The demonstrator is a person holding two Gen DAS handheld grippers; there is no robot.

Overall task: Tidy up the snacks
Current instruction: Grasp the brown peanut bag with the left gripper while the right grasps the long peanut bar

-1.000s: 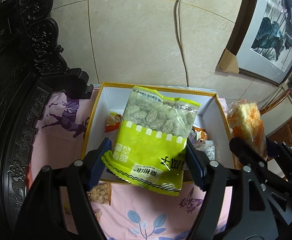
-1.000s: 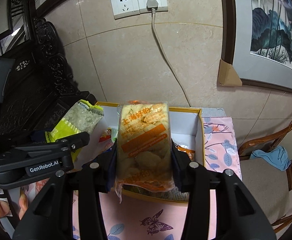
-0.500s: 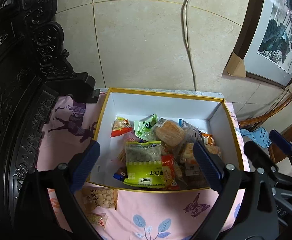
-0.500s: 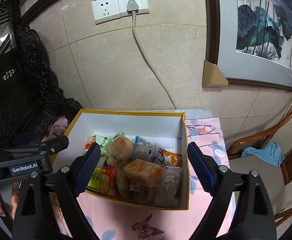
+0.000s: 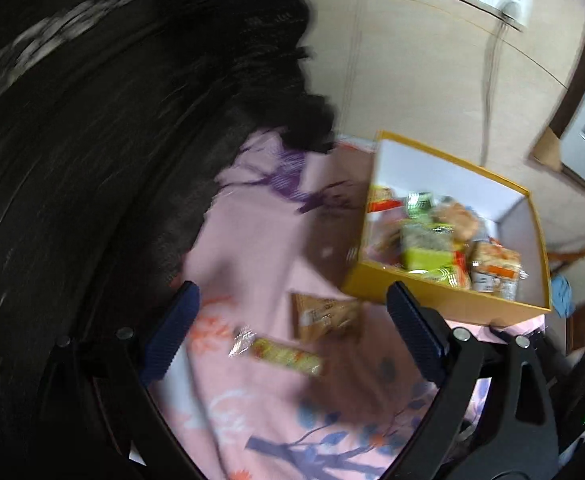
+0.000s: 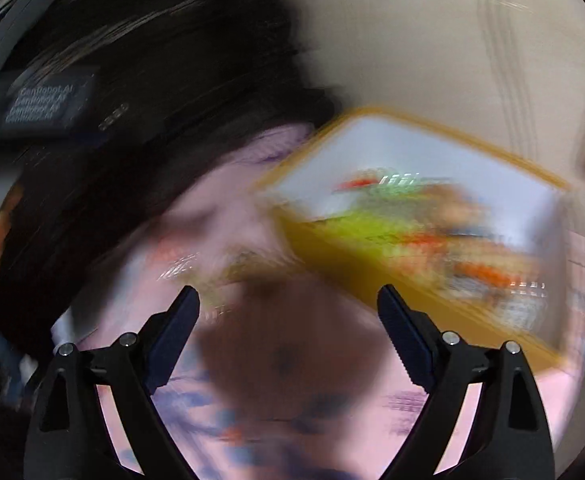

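My left gripper [image 5: 292, 316] has its jaws spread wide with nothing clamped; they opened within the last second. It hangs over a pink printed cloth [image 5: 260, 248]. Between the blue pads, on the cloth, lie two loose snacks: a tan packet [image 5: 326, 314] and, nearer me, a long yellow-green wrapped bar [image 5: 280, 354]. Up and to the right stands the yellow box [image 5: 432, 300], white inside, with the other snacks heaped in it, a green-and-yellow bag [image 5: 424, 250] among them. My right gripper [image 6: 288, 312] has just been opening too, its jaws apart and empty; its view is heavily blurred, showing only the cloth below and the box [image 6: 332, 264] to the right. Dark carved furniture [image 5: 112, 120] fills the left.
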